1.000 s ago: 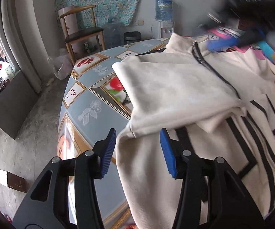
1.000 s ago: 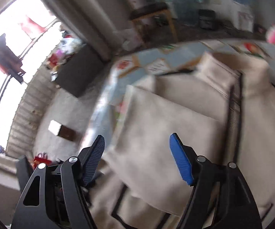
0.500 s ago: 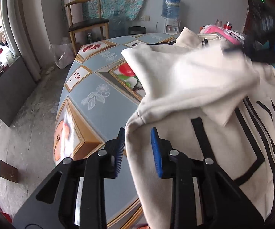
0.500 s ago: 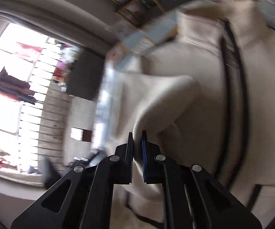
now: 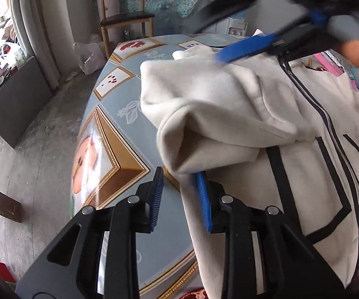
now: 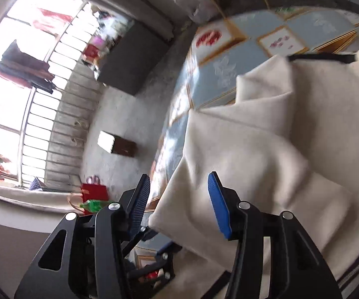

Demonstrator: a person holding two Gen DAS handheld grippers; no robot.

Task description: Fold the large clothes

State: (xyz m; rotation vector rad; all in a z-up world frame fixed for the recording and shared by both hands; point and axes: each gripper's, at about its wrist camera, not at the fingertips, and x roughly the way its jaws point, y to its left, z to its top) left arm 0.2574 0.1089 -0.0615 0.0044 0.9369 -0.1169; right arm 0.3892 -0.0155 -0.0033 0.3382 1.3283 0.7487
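On the patterned table [image 5: 119, 149] my cream jacket [image 5: 229, 104] lies spread out, its folded sleeve [image 5: 204, 134] bunched up close to the table's left edge — bare tabletop and open floor beyond that. My left gripper [image 5: 179, 196] sits partly open at the jacket's side hem, cloth edge between the pads, though I can't tell if they're pinching it. My right gripper [image 6: 179, 199] is opening above the sleeve fold — cloth below the gap, pads not pressing on it.
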